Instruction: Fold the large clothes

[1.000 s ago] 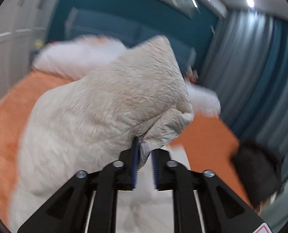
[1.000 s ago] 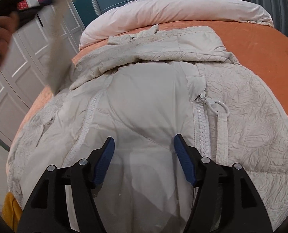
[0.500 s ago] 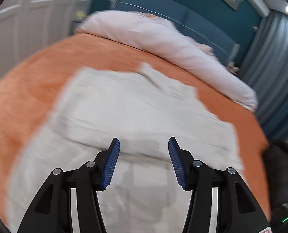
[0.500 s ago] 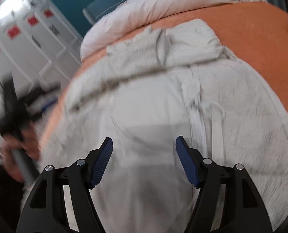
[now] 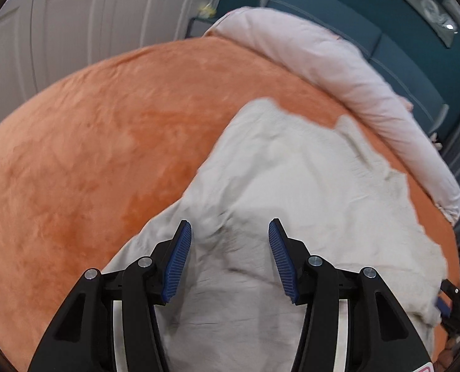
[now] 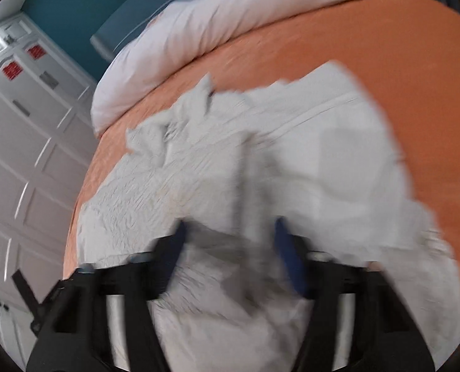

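The coat (image 5: 307,192) is a pale, crinkled, padded garment lying spread on the bed (image 5: 90,161), on the orange cover, with the rolled duvet (image 5: 347,71) beyond its far edge. Judged by the creases and soft bulges, the coat is bulky but light, limp throughout, and somewhat slick; it probably sags and slides when lifted from one point. The seam lines seen in the right wrist view are the firmest parts, so a hold on a hem, a cuff or a doubled edge nearest the duvet should grip better than a pinch of flat panel. The left gripper (image 5: 230,248) is above the near part of the coat, fingers (image 5: 177,263) spread wide with nothing between them. The right gripper (image 6: 230,248) is also over the coat (image 6: 260,170); that view is blurred, but the fingers (image 6: 288,257) appear wide apart, and whether cloth is caught cannot be told. No container shows in either view.
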`<control>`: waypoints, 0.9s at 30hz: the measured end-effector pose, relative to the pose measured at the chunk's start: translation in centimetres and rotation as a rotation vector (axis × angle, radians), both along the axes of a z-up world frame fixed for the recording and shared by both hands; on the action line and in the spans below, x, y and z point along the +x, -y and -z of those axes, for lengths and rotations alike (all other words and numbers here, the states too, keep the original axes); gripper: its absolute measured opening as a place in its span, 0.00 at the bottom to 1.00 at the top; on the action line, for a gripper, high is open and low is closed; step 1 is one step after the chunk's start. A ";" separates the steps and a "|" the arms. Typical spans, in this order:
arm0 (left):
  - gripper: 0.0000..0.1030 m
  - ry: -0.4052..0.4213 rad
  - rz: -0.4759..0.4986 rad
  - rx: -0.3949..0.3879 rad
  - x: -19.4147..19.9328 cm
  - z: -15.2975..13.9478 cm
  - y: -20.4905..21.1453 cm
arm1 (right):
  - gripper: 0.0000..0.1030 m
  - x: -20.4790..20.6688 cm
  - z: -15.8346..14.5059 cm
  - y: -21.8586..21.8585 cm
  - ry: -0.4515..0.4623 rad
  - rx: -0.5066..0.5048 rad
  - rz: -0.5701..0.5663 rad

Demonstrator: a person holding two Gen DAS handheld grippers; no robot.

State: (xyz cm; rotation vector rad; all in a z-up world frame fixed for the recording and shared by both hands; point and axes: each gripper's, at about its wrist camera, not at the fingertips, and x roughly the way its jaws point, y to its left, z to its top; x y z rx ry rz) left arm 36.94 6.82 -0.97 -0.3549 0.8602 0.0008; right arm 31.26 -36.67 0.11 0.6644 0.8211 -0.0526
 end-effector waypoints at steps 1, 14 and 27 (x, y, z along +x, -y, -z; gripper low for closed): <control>0.49 -0.014 -0.002 -0.003 0.1 0.6 -0.2 | 0.15 0.7 -0.3 -0.4 0.005 -0.006 -0.019; 0.55 0.017 0.044 0.063 -0.8 2.4 1.3 | 0.07 0.7 2.6 1.0 -0.013 -0.175 -0.039; 0.56 0.032 0.035 0.055 -1.1 3.0 1.2 | 0.13 -0.3 -6.0 -5.0 0.139 -0.299 -0.123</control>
